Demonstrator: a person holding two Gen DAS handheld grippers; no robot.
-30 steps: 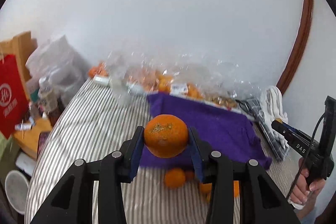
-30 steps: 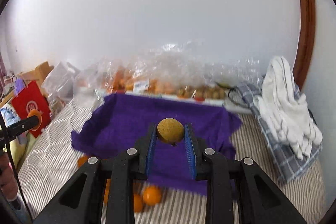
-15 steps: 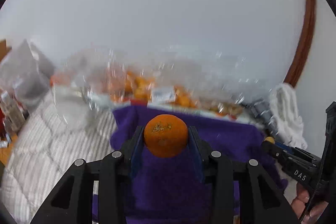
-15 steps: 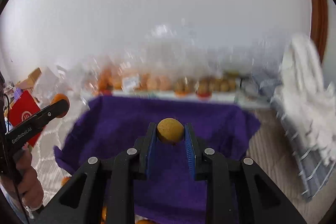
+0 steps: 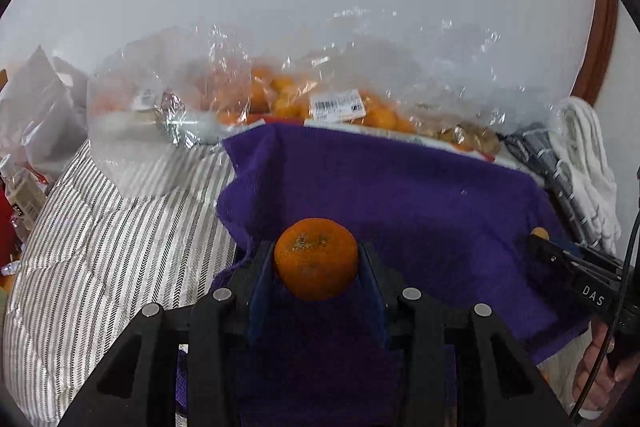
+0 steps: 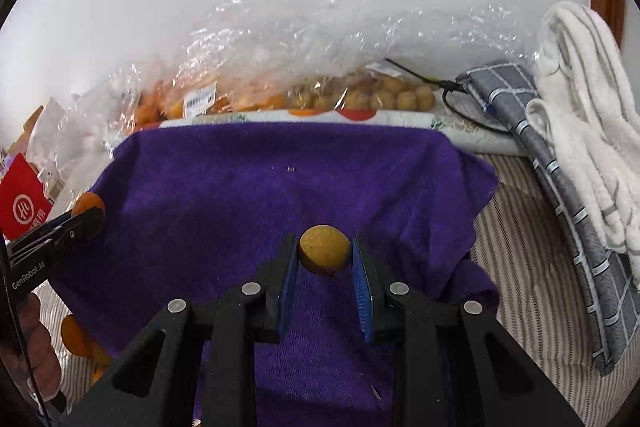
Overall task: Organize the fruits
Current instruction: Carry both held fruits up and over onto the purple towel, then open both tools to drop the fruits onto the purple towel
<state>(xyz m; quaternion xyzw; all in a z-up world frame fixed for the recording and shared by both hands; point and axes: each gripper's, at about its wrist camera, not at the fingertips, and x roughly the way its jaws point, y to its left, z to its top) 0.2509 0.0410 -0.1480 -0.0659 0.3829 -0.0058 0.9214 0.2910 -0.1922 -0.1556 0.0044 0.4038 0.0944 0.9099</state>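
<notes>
The left gripper [image 5: 316, 261], a black two-fingered tong with blue pads, was clamped on a round orange mandarin with a speckled top [image 5: 316, 259], the fruit seated between the pads. It hung over the near left part of the deep purple terry cloth [image 5: 400, 195], probably so the fruit could be set down there. At ten o'clock from it lay the grey-and-white striped bedcover [image 5: 100, 247]; at twelve o'clock, beyond the cloth's far edge, the crinkled clear plastic bags [image 5: 280, 83] held more mandarins, likely the supply being sorted.

The right gripper [image 6: 325, 255], of the same make, was closed on a smaller dull yellow-brown round fruit [image 6: 325, 253], pinched across its middle so that it sat proud of the fingertips. It was held above the cloth's near centre, seemingly apart from the mandarin so the kinds stay separate. At twelve o'clock a bag of similar brown fruits [image 6: 380, 97] rested against the wall. At three o'clock lay a folded grey checked cloth [image 6: 560, 187] and, beyond it, a white fluffy towel [image 6: 580, 99], both off the purple cloth. Loose mandarins [image 6: 76, 339] showed at eight o'clock beside its edge.
</notes>
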